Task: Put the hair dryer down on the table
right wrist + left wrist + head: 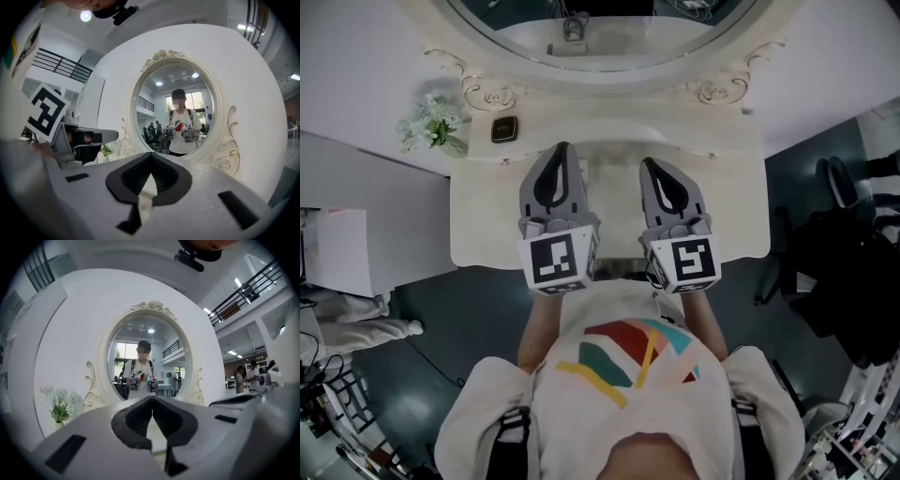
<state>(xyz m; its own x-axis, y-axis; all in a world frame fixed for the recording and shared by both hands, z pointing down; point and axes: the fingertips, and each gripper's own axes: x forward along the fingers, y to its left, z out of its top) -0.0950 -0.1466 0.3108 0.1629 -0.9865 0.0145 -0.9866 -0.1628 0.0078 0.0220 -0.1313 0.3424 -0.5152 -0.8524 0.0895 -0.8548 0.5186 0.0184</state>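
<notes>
The left gripper [563, 150] and the right gripper [649, 164] have grey bodies with black inner linings. Each cube bears black-and-white square markers. The table [487, 234] is cream. The mirror frame [102, 366] is cream-white with scroll relief. The flowers [431, 122] are white with green leaves. The shirt [628, 375] is white, banded red, teal and yellow. The floor [441, 309] is dark grey-green.

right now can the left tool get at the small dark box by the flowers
Probably yes: the small dark box sits on the table just ahead-left of the left tool, nothing between them. Its jaws are shut, so they'd need opening.
</notes>
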